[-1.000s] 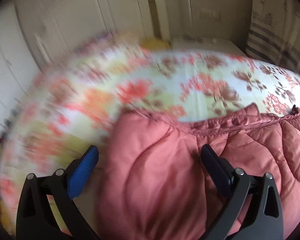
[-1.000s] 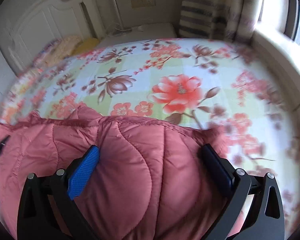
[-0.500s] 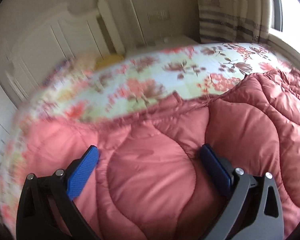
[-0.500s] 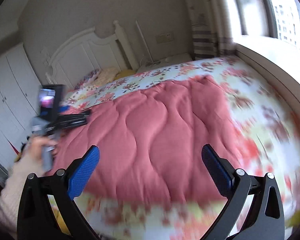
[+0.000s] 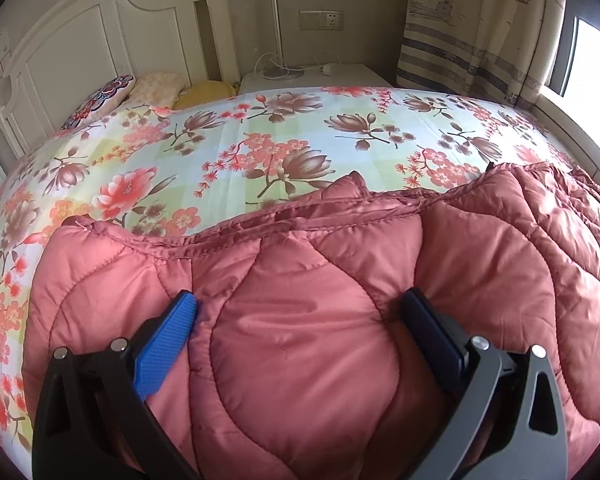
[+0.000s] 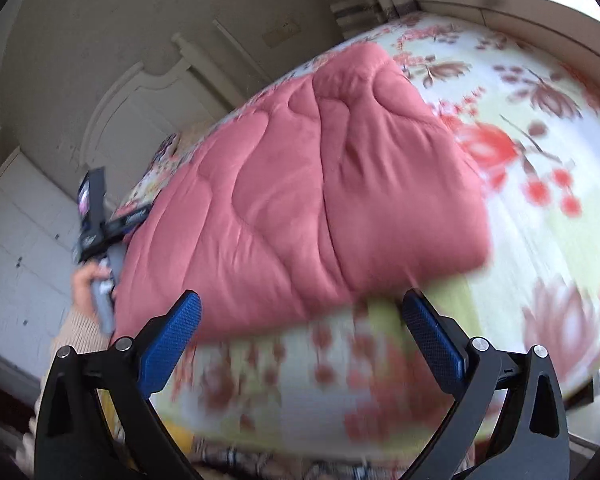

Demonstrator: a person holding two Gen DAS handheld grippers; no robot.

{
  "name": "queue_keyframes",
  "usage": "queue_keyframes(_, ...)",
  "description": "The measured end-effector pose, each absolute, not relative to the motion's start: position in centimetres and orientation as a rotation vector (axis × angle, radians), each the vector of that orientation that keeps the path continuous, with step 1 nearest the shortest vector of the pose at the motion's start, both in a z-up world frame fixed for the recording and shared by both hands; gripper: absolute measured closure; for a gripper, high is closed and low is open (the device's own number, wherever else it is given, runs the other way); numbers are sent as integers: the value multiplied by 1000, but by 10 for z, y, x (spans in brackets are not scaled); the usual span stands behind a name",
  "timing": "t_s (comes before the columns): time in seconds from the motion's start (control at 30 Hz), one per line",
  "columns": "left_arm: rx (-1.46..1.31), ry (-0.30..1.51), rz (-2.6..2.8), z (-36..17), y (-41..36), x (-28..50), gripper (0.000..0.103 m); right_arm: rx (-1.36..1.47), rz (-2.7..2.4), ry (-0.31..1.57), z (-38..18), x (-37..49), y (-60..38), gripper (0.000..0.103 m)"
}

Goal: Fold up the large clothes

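Both the left gripper [image 5: 298, 306] and right gripper [image 6: 300, 306] gape wide.

A home bedroom: a bed under a floral-print sheet [image 5: 228, 148] stands against a white panelled wooden headboard [image 5: 72, 48], with small pillows [image 5: 156, 84], what looks like a white bedside table [image 5: 320, 76], and a striped curtain [image 5: 460, 28].

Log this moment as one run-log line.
left gripper: open, jaws pressed on pink quilted coat | right gripper: open, holding nothing, off coat | coat on floral bedsheet
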State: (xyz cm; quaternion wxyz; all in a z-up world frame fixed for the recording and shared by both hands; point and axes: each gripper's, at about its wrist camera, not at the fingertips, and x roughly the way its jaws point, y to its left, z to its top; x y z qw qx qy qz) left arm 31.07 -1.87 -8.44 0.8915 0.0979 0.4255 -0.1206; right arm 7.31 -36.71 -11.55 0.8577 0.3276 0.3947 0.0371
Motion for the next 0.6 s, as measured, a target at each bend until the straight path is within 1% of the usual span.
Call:
queue_keyframes(0.2, 195, 879, -231, -85, -16, 312, 2, 924, -114, 659, -121, 123, -384, 4)
queue_keyframes(0.27, 176, 878, -216, -84, -11, 313, 2, 941, -80, 639, -122, 139, -379, 5)
queue_keyframes(0.3, 168, 875, -213, -83, -9, 313, 2, 939, -54, 634, -122, 143, -377, 19)
queue_keyframes(0.33, 169, 872, -214, -83, -10, 312, 2, 943, -12, 632, -124, 147, -375, 30)
queue_keyframes(0.37, 178, 866, -218, -82, -11, 309, 2, 964, 35, 625, -128, 147, -376, 56)
queue_keyframes(0.4, 201, 858, -222, -80, -15, 305, 2, 992, 67, 595, -130, 142, -379, 63)
queue_keyframes(0.47, 263, 830, -210, -73, -25, 293, 2, 1012, 111, 541, -127, 128, -387, 69)
queue_keyframes(0.53, 319, 748, -206, -54, -39, 269, 2, 981, 130, 510, -114, 112, -388, 70)
queue_keyframes(0.6, 323, 671, -256, -30, -57, 245, 2, 887, 141, 475, -95, 90, -384, 70)
